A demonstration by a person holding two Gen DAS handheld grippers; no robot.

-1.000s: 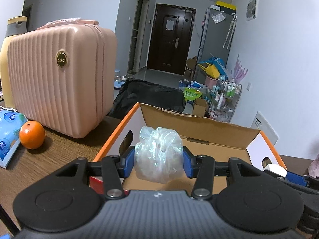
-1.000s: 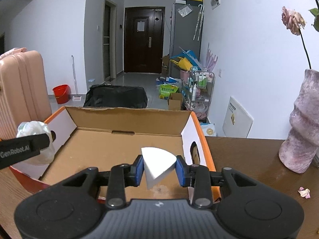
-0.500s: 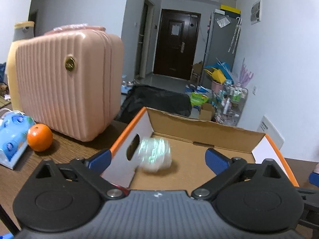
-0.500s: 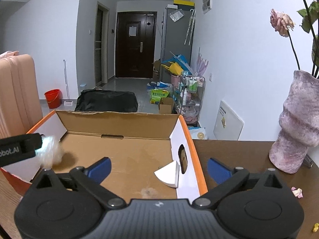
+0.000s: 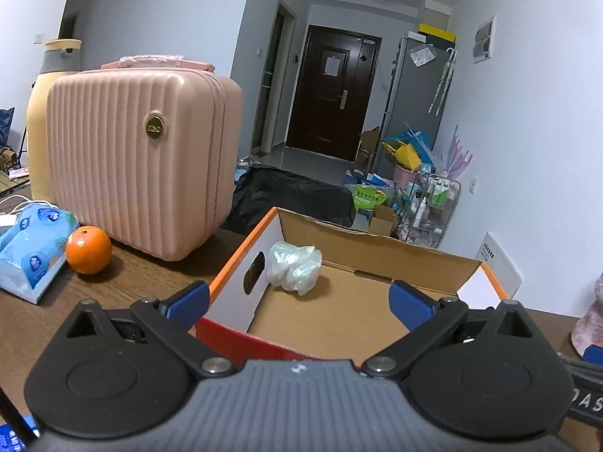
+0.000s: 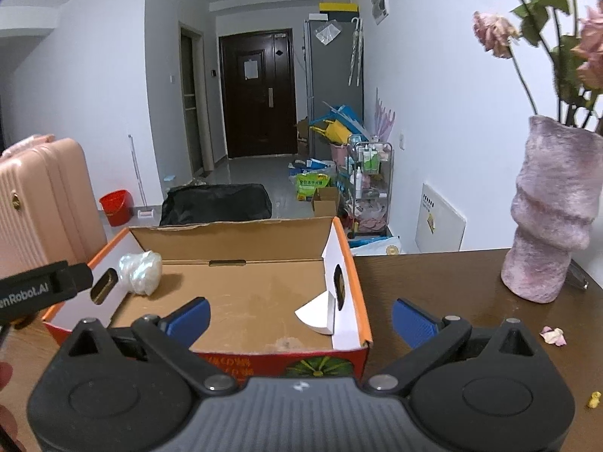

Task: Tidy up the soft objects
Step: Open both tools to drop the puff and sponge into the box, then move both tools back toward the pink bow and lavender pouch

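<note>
Your left gripper [image 5: 297,297] has its jaws spread wide, the blue pads well apart and holding nothing; the left pad sits outside the box's left wall, the right pad over the box interior. Your right gripper [image 6: 299,318] is spread just as wide and also empty, its left pad over the box floor and its right pad out past the orange-edged right wall, above the dark wooden table [image 6: 452,282]. Both soft things lie inside the cardboard box [image 6: 241,241], an open, shallow carton with a plain brown corrugated floor, white inner side walls with oval handle cutouts, orange rims and a red printed front. The crumpled plastic bag [image 5: 294,267], a translucent, glossy, wrinkled wad, rests in the far left corner, touching the white left wall beside its cutout; from your right wrist camera the same wad [image 6: 140,272] appears at the left end of the box. The white foam wedge [image 6: 316,314], smooth and matte with one curved edge and a flat face, leans against the inner right wall just under that wall's cutout. Outside the box, to the left, stand a ribbed pink hard-shell case [image 5: 139,165] with a round gold badge, a glossy orange [image 5: 88,250] and a blue-printed tissue pack [image 5: 32,248]. To the right stands a fuzzy, pinkish, stepped vase [image 6: 554,214] holding wilted roses.
</note>
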